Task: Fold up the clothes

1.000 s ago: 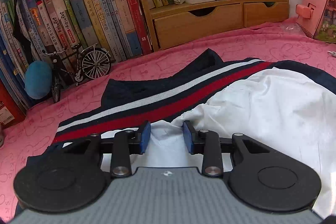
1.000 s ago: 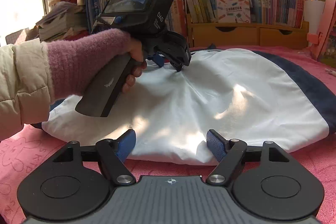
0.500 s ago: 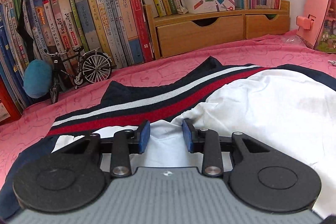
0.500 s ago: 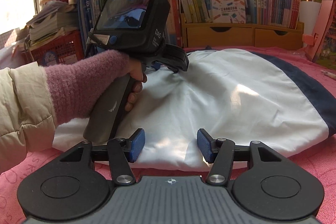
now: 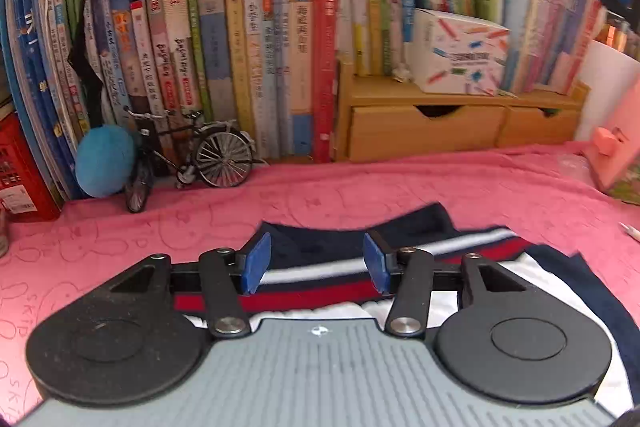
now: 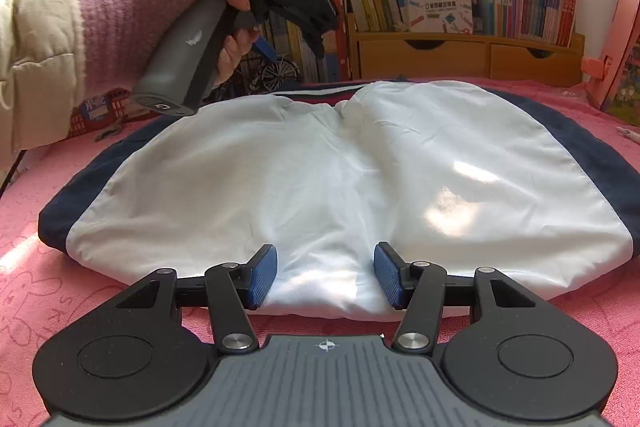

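1. A white garment [image 6: 340, 183] with navy edges is seen spread flat on the pink cloth [image 6: 36, 267]; its striped waistband [image 5: 320, 279] in navy, white and red lies at the far end, toward the books [image 5: 248, 67].
2. The left gripper [image 5: 316, 263] is held in the air above the waistband. Its jaws have just been opening; nothing is gripped, and the blue pads [image 5: 256, 263] are seen clear of the fabric.
3. In the right wrist view the left gripper [image 6: 304, 23] is seen raised over the far left part of the garment, held by a hand [image 6: 236, 23] in a pink knit cuff [image 6: 132, 23].
4. The right gripper [image 6: 325, 277] is placed low at the near hem of the garment, jaws partly apart and just narrowed. A hump of white fabric is seen between the pads [image 6: 262, 277]; whether it is pinched cannot be told.
5. A model bicycle [image 5: 200, 155] and wooden drawers [image 5: 424, 131] are seen behind the garment.
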Motion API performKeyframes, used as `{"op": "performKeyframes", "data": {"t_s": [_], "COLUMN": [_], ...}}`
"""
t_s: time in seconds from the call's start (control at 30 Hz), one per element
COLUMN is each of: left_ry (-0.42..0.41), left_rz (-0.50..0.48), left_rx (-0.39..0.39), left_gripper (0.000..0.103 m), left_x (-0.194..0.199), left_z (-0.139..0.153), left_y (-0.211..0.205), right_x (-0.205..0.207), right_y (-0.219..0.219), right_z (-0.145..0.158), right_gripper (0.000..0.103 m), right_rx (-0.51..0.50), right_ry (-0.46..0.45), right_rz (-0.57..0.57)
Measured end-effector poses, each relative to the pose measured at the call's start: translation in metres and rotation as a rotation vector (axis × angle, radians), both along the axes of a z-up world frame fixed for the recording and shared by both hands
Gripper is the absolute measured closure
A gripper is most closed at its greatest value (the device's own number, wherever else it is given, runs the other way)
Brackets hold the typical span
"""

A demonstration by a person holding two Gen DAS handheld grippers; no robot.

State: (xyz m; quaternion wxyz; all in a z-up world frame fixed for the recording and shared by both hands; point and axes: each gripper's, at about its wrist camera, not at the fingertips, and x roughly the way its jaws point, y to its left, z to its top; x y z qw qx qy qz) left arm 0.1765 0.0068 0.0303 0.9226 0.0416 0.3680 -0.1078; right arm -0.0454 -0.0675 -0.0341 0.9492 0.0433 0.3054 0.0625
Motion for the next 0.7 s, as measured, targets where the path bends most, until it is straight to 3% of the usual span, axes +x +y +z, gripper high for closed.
{"op": "performKeyframes", "data": {"t_s": [0.07,0.13,0.2,0.23,0.33,0.7], "left_ry": [0.085,0.252,0.440,0.475,0.535,0.529], "left_rz": [-0.062,-0.090,-0.089,-0.090,-0.097,-0.058], "left_rx": [0.061,0.098,0.056,0.037,-0.012,0.138], "left_gripper": [0.054,0.060,0.061,0.063,0.063,0.064], "left_x": [-0.030,-0.057,-0.073,-0.077,-0.088,-0.066], "left_z": [-0.004,-0.013,-0.022,-0.023,-0.024,-0.045], "left_y": [0.002,0.003,0.004,0.003,-0.003,-0.042], "right_x": [0.000,0.000,0.001,0.001,0.000,0.000], "right_y": [0.000,-0.001,-0.001,-0.001,-0.003,-0.004], "right_z": [0.000,0.000,0.000,0.000,0.000,0.000], "right_gripper": [0.049,0.049,0.049,0.049,0.049,0.052], "right_rx": [0.003,0.008,0.011,0.014,0.024,0.035], "right_ry": [-0.001,-0.001,-0.002,-0.002,-0.004,-0.006], "right_rz": [0.000,0.000,-0.001,-0.001,-0.001,-0.002]}}
